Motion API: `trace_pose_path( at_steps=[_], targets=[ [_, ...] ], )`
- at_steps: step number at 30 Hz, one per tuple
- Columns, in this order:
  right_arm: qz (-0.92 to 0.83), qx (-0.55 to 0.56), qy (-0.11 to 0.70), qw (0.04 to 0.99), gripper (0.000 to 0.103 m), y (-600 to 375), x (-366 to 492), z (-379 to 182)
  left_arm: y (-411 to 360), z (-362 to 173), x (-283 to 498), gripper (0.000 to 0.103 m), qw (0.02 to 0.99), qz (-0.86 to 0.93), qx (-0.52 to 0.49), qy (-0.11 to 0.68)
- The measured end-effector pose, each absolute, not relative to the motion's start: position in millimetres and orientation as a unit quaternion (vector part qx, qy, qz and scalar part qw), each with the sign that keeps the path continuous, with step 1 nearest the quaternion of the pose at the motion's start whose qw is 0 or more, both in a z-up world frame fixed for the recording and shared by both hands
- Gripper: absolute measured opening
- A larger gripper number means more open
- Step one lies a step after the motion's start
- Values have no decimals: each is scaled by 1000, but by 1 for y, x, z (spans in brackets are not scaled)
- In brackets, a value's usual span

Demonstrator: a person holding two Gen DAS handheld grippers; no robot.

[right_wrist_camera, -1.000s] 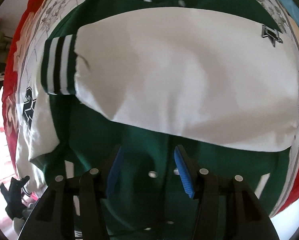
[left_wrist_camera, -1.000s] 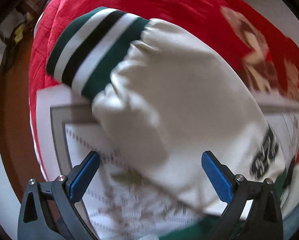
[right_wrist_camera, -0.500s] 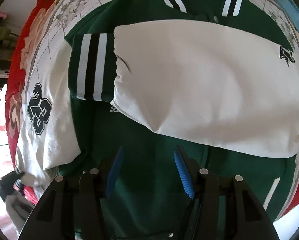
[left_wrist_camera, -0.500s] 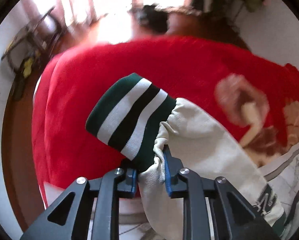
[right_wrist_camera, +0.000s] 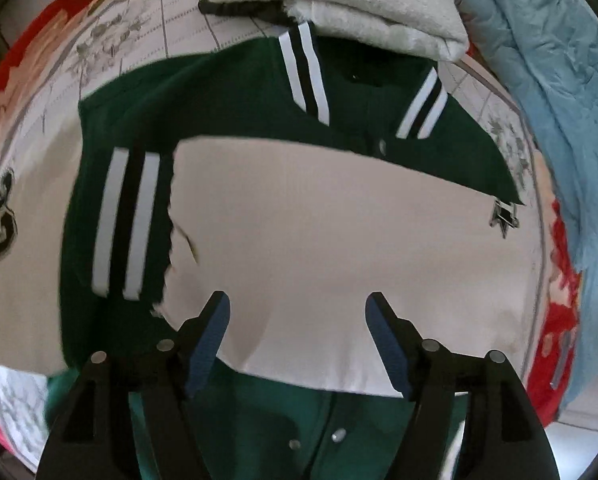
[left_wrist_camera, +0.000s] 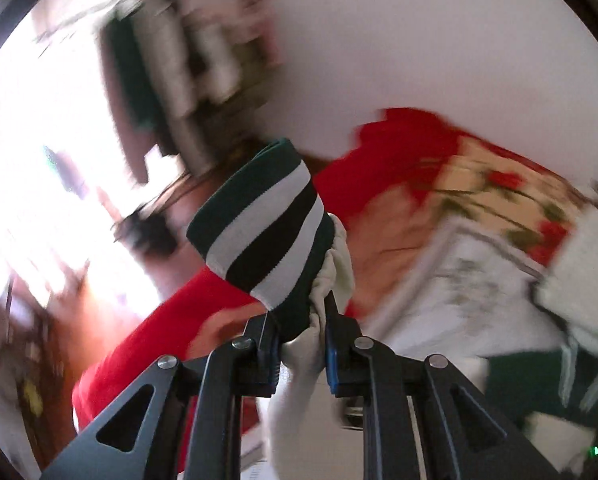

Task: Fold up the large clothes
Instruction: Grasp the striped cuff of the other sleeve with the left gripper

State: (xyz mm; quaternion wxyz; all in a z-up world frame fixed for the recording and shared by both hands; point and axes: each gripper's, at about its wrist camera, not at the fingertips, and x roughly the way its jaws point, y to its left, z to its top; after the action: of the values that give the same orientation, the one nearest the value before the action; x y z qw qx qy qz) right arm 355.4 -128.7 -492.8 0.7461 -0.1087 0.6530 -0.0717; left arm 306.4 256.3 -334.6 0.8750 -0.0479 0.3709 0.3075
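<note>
Red flowered bedspread (right_wrist_camera: 31, 80) under green jacket (right_wrist_camera: 235, 92), white towel (right_wrist_camera: 339, 4) at collar. Left gripper (left_wrist_camera: 301, 344) pinches white sleeve (left_wrist_camera: 303, 352) beside striped cuff (left_wrist_camera: 263, 228), raised. Right gripper (right_wrist_camera: 297, 320) jaws opening, nothing between, above folded sleeve (right_wrist_camera: 339, 240).

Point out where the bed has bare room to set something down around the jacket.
Right wrist view: the bare floral bedspread shows left of the collar, above the folded sleeve. A narrow strip runs between the jacket and the blue blanket. It is crowded at the top, where a folded white towel sits.
</note>
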Motion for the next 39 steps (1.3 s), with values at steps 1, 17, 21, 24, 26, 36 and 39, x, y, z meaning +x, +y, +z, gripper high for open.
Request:
trace_pose_path(
  at_steps=[1, 17, 21, 24, 26, 36, 39],
  targets=[
    [-70, -98, 652, 748, 72, -134, 357, -490, 227, -330, 316, 13, 885, 278, -30, 371],
    [-236, 76, 673, 696, 72, -440, 273, -473, -202, -405, 363, 13, 854, -99, 50, 508],
    [-256, 109, 677, 681, 72, -493, 252, -480, -249, -445, 353, 15, 829, -116, 87, 540],
    [-257, 137, 674, 679, 72, -519, 243, -481, -252, -460, 356, 25, 816, -122, 81, 559],
    [-251, 157, 671, 679, 72, -531, 240, -478, -250, -463, 352, 45, 813, -133, 62, 564],
    [-177, 302, 641, 683, 72, -574, 233, -457, -169, -437, 351, 95, 817, -70, -21, 572],
    [-128, 326, 628, 695, 72, -557, 257, -451, -117, -439, 355, 96, 826, 20, 1, 564]
  ],
)
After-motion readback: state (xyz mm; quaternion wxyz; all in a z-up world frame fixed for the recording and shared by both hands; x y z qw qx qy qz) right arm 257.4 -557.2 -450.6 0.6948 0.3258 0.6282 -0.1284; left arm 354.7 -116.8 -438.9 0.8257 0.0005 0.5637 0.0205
